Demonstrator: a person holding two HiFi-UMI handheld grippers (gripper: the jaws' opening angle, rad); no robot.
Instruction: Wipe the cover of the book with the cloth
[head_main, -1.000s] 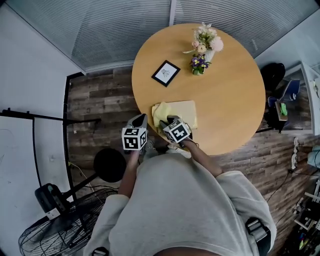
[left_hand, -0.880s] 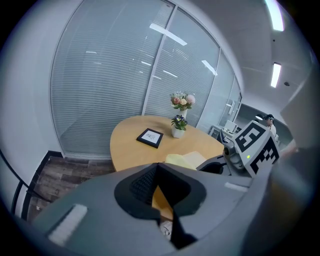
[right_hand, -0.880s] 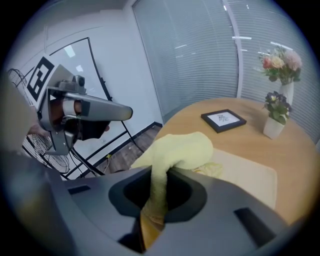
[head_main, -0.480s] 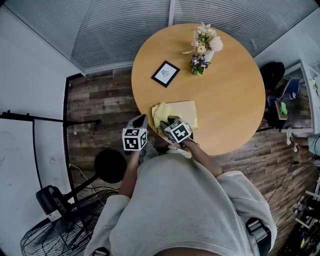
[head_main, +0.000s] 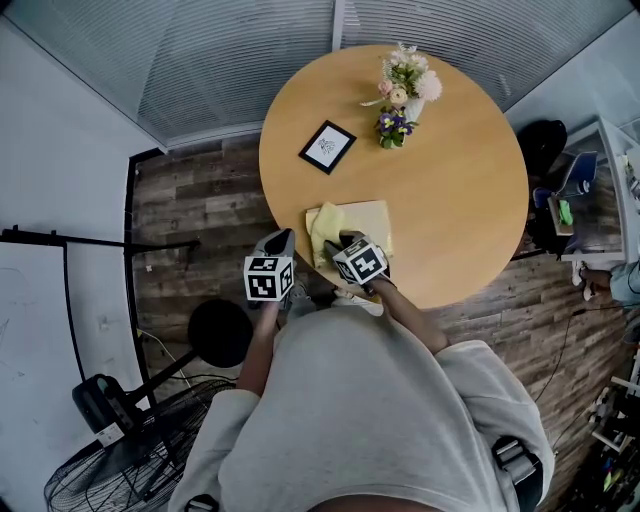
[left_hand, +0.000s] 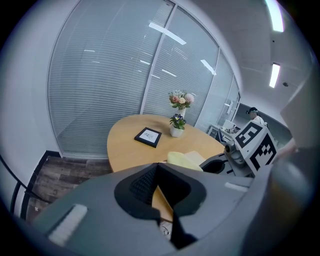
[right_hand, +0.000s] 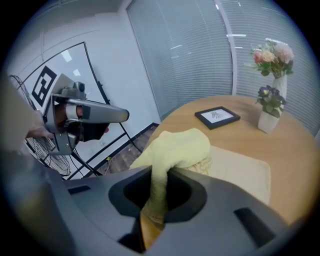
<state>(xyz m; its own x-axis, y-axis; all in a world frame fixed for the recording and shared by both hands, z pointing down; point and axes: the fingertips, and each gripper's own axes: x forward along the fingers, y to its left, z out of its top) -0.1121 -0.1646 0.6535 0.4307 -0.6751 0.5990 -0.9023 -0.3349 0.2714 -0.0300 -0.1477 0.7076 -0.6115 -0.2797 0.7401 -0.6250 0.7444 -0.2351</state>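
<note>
Cloth (right_hand: 175, 147), pale yellow and soft, sits bunched in a hump on the left end of the cream-covered book (right_hand: 240, 170). The book lies flat near the person's edge of the round wooden table (head_main: 450, 180). The right gripper (right_hand: 152, 212) has its jaws pinched tight on a fold of the cloth. The left gripper (left_hand: 162, 200) hangs just off the table's edge, its jaws closed on nothing.

Head view overhead; gripper views low, share table (head_main: 450, 180).

Left gripper (left_hand: 160, 182) fingers (left_hand: 140, 182) together, empty, facing the table (left_hand: 125, 140).
</note>
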